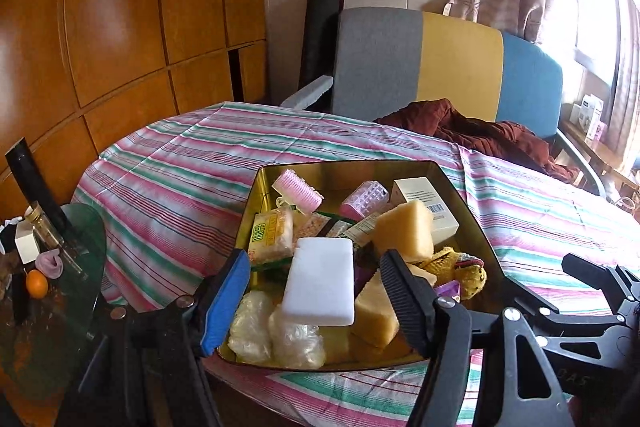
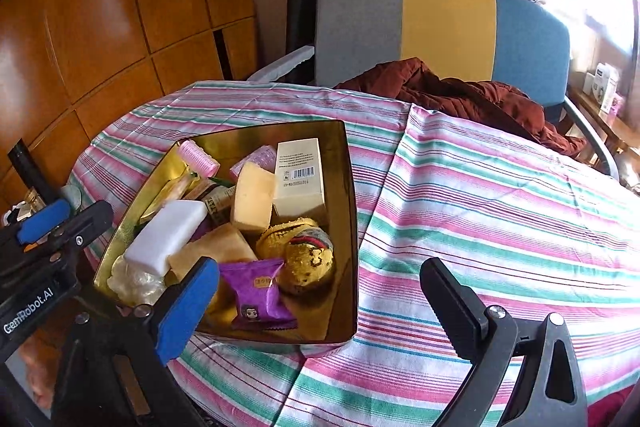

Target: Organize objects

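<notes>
Both grippers gape with nothing between them: left gripper (image 1: 314,291) over the tin's (image 2: 352,187) near end, right gripper (image 2: 320,287) beside its right wall above bare striped cloth (image 2: 500,207). Beyond the tin, a chair (image 2: 440,27) borders the bench.

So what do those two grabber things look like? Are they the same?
Nearly twins. Each hand-held gripper, left and right, is black plastic with silver rivets. One of its fingers wears a blue pad, the other a black ribbed one. White lettering on the left one reads GenRobot.AI.
</notes>
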